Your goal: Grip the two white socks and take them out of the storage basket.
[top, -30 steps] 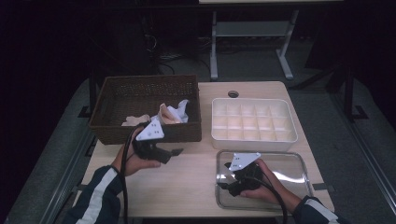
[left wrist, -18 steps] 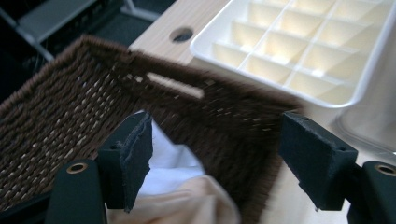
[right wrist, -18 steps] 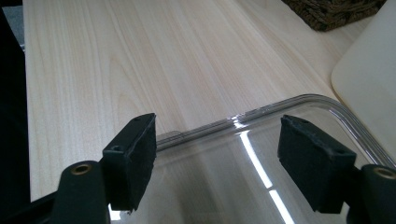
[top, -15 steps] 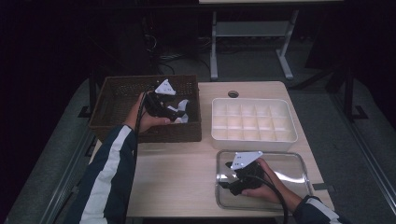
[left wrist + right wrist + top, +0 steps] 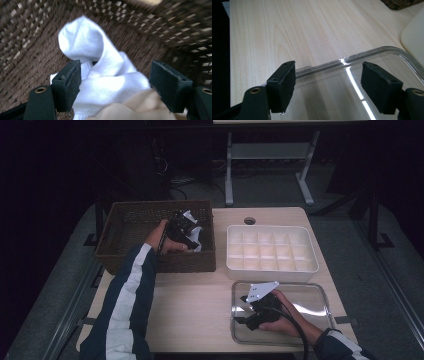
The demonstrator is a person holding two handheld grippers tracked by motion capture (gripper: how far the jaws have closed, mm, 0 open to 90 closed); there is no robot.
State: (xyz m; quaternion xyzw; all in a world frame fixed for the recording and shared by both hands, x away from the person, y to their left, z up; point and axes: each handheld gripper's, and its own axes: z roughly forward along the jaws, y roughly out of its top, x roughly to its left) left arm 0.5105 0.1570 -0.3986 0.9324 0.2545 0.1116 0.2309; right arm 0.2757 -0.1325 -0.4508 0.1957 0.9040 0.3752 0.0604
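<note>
Reaching farther into the wicker basket [image 5: 120, 232] than half a second ago, the left gripper [image 5: 115, 82] is now hanging with jaws wide around a white sock [image 5: 100, 67], a beige cloth [image 5: 132, 107] blurring the near edge. Over the clear tray [image 5: 372, 72] at near right, the right gripper [image 5: 328, 86] is idling, jaws wide and empty, with bare table [image 5: 274, 32] beyond the tray's rim.
</note>
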